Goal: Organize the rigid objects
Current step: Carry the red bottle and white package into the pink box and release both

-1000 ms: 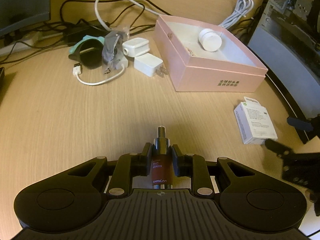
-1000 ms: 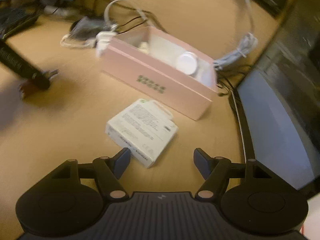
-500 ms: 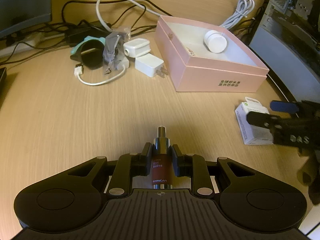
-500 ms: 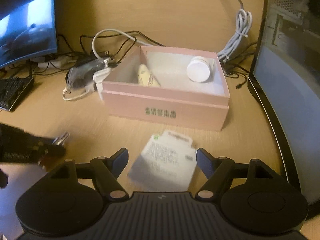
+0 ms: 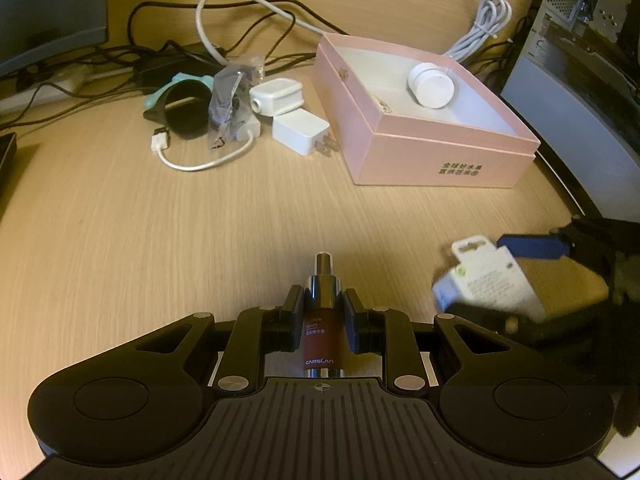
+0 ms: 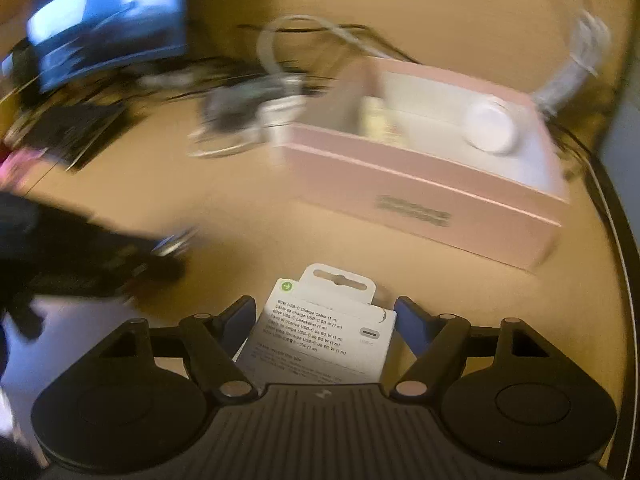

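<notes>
At the left, a dark red bottle (image 5: 320,334) with a silver neck is being pinched between the pads of the left hand-held gripper (image 5: 320,322) above the wooden table (image 5: 160,240). Behind it, a pink box (image 5: 436,160) holding a white jar (image 5: 432,86) is being left on the table. At the right, a white cable package (image 6: 320,340) is being framed by the right hand-held gripper (image 6: 325,318), whose jaws have just been closing a little; whether the pads are pressing on it cannot be told.
</notes>
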A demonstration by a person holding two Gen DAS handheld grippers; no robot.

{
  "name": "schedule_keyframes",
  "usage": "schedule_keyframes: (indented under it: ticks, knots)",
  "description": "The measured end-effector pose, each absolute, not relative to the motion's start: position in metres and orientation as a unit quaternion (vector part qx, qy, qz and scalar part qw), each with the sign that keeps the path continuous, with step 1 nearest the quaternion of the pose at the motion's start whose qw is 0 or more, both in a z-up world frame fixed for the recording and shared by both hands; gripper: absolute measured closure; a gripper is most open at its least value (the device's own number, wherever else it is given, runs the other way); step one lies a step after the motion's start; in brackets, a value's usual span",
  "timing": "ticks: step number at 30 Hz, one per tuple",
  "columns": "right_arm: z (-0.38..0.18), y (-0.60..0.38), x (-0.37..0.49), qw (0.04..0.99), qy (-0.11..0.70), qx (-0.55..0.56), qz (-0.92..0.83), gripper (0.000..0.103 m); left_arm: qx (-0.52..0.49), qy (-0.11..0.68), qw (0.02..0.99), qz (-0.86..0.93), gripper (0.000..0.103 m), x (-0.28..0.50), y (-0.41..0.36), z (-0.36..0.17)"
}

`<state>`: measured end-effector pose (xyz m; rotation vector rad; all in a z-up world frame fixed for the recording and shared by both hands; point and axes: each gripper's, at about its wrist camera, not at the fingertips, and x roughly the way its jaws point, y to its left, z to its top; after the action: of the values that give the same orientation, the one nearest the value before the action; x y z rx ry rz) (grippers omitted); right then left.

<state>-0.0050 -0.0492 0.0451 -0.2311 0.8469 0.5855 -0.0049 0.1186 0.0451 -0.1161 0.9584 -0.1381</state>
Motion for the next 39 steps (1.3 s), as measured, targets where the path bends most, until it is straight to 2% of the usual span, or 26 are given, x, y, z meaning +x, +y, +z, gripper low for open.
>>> schedule_keyframes:
  ticks: [5, 11, 19, 22, 29, 34, 39]
  knots:
    - [0.048, -0.035, -0.035, 0.866, 0.367, -0.194, 0.279, 0.026, -0.056, 0.46, 0.884, -0.066, 0.078, -0.005, 0.118, 0.045]
    - [0.049, -0.053, -0.056, 0.864, 0.355, -0.239, 0.267, 0.026, -0.058, 0.46, 0.883, -0.066, 0.079, -0.005, 0.119, 0.046]
    - [0.044, -0.09, -0.067, 0.875, 0.316, -0.326, 0.167, 0.026, -0.059, 0.462, 0.883, -0.062, 0.079, -0.005, 0.119, 0.046]
    - [0.052, -0.105, -0.061, 0.89, 0.321, -0.289, 0.147, 0.026, -0.058, 0.461, 0.884, -0.057, 0.079, -0.005, 0.117, 0.046]
    - [0.075, -0.122, -0.035, 0.904, 0.392, -0.03, 0.169, 0.02, -0.058, 0.458, 0.886, -0.054, 0.079, -0.007, 0.116, 0.046]
    - [0.057, -0.094, -0.031, 0.899, 0.397, -0.099, 0.158, 0.02, -0.055, 0.46, 0.885, -0.054, 0.078, -0.007, 0.115, 0.046]
    - [0.046, -0.087, -0.056, 0.896, 0.365, -0.174, 0.184, 0.02, -0.055, 0.459, 0.885, -0.053, 0.079, -0.007, 0.115, 0.046]
